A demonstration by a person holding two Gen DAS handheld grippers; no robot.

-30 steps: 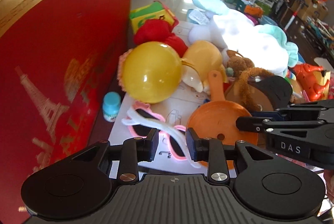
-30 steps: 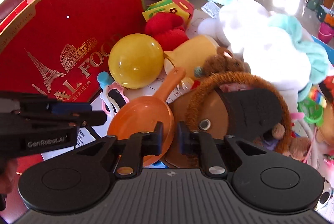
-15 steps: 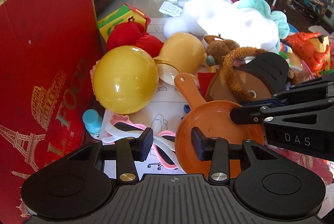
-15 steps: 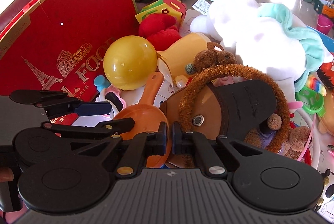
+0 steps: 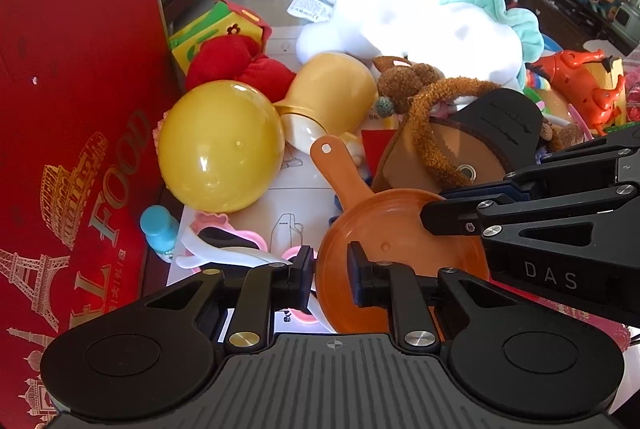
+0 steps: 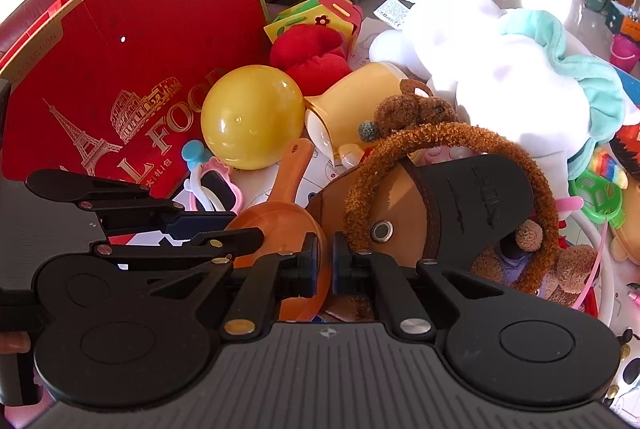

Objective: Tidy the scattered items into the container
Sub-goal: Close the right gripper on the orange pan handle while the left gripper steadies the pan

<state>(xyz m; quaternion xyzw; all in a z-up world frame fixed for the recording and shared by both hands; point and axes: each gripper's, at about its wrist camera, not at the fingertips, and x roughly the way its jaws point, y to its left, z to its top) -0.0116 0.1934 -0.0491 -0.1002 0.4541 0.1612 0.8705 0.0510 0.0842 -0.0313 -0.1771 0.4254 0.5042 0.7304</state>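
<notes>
While the right gripper (image 6: 325,265) pinches the orange pan (image 5: 400,245) rim, the left gripper (image 5: 330,271), jaws just narrowing astride it, should clamp squarely

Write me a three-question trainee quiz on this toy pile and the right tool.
1. True or false: the right tool is shut on the rim of the orange toy pan.
2. The ball beside the red box is: A blue, B yellow, C green.
3. Is the tan jug upright or on its side?

Key: 1 true. 2 B. 3 on its side.
</notes>
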